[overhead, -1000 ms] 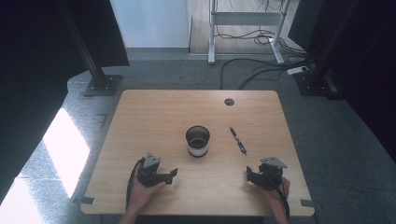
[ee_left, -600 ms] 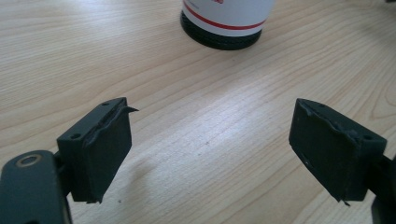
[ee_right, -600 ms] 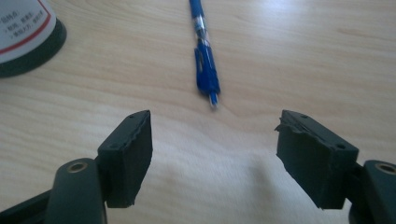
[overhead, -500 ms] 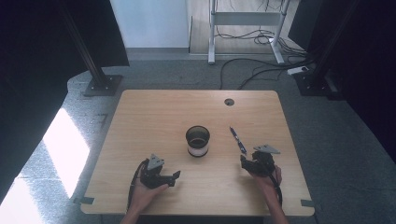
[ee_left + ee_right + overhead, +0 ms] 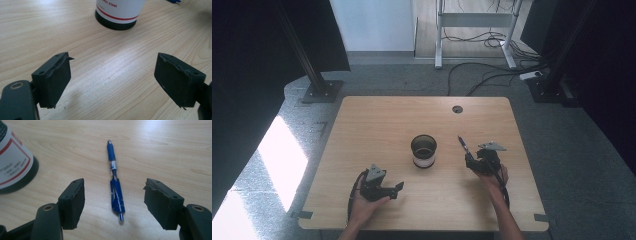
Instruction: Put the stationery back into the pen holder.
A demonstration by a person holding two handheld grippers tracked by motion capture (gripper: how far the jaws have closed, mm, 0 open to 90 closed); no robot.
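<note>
Black jaws of the right hand-held gripper [image 5: 115, 205] have just been narrowing yet stay apart, the blue pen [image 5: 115, 183] lying flat on the tabletop [image 5: 377, 125] between them, untouched. Just left of the pen stands the cup [image 5: 424, 151]. The left hand-held gripper [image 5: 112, 77] rests near the front edge, jaws wide over bare wood

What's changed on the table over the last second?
The right gripper has moved up the table from the near right corner to the blue pen, which now lies between its jaws, untouched. Its jaws have just been closing but are open. The left gripper, the pen stand and the pen stayed put.
</note>
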